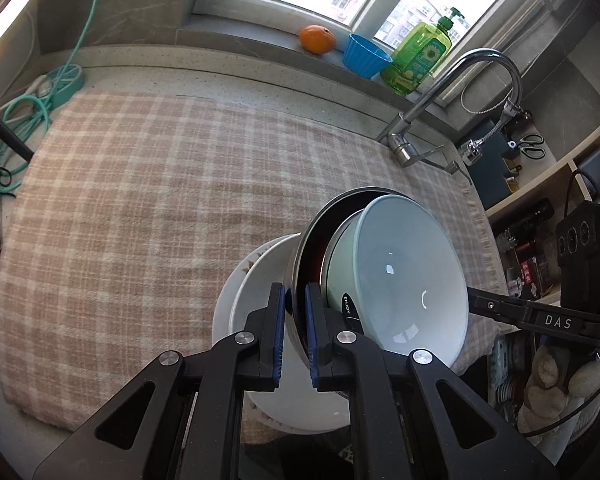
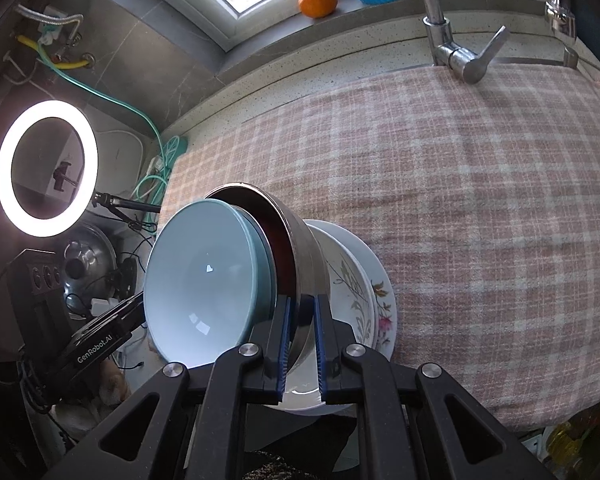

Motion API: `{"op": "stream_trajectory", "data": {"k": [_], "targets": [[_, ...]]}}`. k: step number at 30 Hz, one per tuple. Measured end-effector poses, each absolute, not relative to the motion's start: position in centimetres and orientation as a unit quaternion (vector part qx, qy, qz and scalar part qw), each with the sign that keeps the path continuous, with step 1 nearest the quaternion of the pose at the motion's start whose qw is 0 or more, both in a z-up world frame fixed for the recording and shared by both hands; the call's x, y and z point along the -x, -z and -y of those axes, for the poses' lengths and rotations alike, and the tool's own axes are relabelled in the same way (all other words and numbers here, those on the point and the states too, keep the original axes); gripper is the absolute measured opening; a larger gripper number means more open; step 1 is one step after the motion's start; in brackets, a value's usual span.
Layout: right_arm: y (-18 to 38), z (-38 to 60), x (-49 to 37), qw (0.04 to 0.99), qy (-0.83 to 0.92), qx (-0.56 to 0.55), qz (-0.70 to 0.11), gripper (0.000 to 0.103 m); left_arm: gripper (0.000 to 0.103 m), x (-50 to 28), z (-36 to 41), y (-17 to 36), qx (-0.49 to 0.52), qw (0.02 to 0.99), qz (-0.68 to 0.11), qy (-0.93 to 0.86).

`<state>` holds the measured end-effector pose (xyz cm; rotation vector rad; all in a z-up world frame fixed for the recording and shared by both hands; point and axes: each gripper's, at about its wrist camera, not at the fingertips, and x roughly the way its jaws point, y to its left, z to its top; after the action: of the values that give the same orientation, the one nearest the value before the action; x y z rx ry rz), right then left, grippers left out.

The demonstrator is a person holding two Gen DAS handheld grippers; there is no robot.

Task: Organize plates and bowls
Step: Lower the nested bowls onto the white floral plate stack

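Stainless steel is what both grippers are pinching: the left gripper (image 1: 296,300) is clamped on the thin rim of a steel bowl (image 1: 306,248), and the right gripper (image 2: 302,312) is clamped on the opposite part of that same rim, so the bowl hangs between them, tipped steeply with its mouth toward the near edge of the counter. Nested inside the steel bowl is a pale blue bowl (image 1: 396,276), which has slid partly out and leans against the steel wall; no pad touches it, so only the tilt and the steel rim keep it in. Under the steel bowl, at the near edge of the checked cloth (image 1: 140,184) that covers the counter, a white bowl (image 1: 236,312) with a flower print sits in a white plate (image 2: 384,280) printed the same way; whether the steel bowl touches the white one cannot be told. The step in hand looks like setting the nested pair down into the white bowl to make one stack. To do it well, the two hands should level the steel bowl together so the blue bowl drops back to the bottom, then lower it squarely over the white bowl and release only once it rests. All the bowls look empty. On the window sill beyond the cloth's far edge stand an orange (image 1: 317,39), a blue cup (image 1: 366,56) and a green soap bottle (image 1: 420,60).
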<state>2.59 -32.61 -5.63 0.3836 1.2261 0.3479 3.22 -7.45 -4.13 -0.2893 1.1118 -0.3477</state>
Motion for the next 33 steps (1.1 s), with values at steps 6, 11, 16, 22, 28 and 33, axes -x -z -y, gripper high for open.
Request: {"op": "stream_trajectory", "data": {"k": [6,11,16,22,28,33], "targets": [[6.9,33.0,-1.9,0.778,-0.157,-0.185,-0.58,0.01,0.008,-2.9,7.9,4.6,0.129,0.821,-0.531,0.164],[7.6,33.1,-1.6,0.771,-0.156,-0.19,-0.587,0.01,0.008,-2.8,7.8,4.8,0.129,0.819,-0.535,0.162],[8.0,33.0,-1.6,0.769,-0.155,-0.193,-0.59,0.01,0.008,-2.7,7.8,5.2,0.128,0.817,-0.539,0.16],[8.2,32.9,-1.6,0.769,-0.156,-0.19,-0.59,0.01,0.008,-2.8,7.8,5.5,0.127,0.818,-0.54,0.156],[8.5,32.8,-1.7,0.77,-0.152,-0.183,-0.592,0.01,0.008,-2.8,8.0,5.4,0.125,0.818,-0.538,0.16],[8.8,33.0,-1.8,0.767,-0.15,-0.189,-0.594,0.01,0.008,-2.8,8.1,5.4,0.122,0.818,-0.538,0.163]]}}
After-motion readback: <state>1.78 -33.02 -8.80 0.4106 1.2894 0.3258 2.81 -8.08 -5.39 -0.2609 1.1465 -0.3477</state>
